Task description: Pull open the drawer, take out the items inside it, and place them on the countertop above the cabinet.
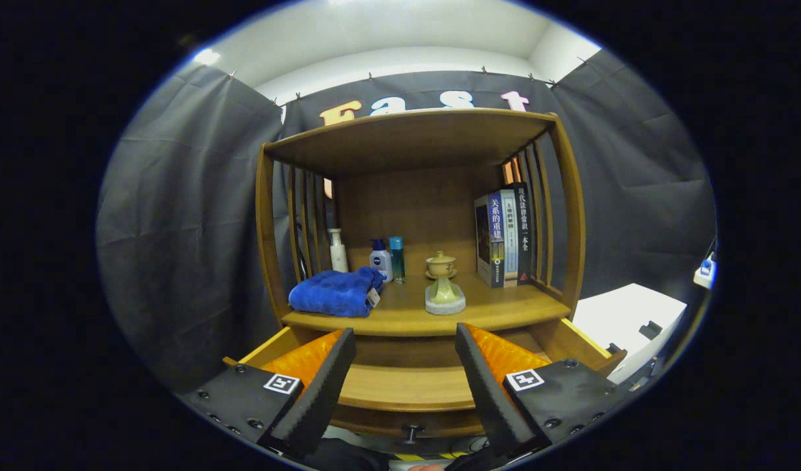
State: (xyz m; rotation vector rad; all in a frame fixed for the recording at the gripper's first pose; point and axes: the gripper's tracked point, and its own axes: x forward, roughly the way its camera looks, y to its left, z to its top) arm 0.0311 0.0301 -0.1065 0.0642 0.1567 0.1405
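Your gripper (406, 386) is released, fingers wide apart w/ nothing between, hovering over the pulled-out drawer (407, 387); knob (411, 433) at its front. Beyond, on the worktop (505, 307): blue towel (336, 292), bottles (381, 260), small teacup on stand (444, 286), books (505, 237) at right.
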